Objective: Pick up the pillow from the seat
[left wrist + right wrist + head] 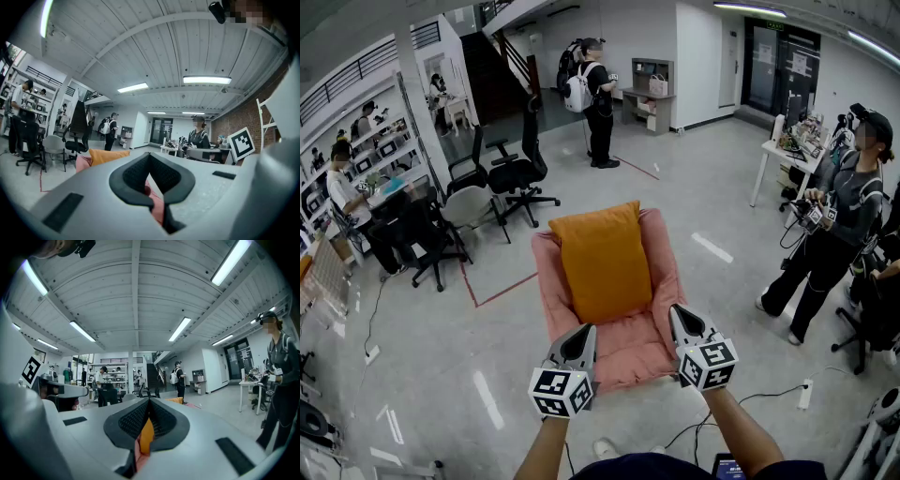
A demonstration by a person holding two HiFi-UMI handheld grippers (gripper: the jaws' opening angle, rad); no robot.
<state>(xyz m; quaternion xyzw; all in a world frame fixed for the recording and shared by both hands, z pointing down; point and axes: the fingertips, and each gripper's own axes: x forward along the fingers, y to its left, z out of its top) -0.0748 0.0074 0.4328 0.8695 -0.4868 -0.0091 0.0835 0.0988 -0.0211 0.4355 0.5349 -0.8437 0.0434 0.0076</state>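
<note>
Clenched and empty, left gripper (587, 330) and right gripper (676, 311) hover near the pillow (603, 258).

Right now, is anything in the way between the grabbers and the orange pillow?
Nothing visible is. The left gripper and right gripper, both shut, point at the orange pillow propped up in the pink seat; only bare cushion lies between.
</note>
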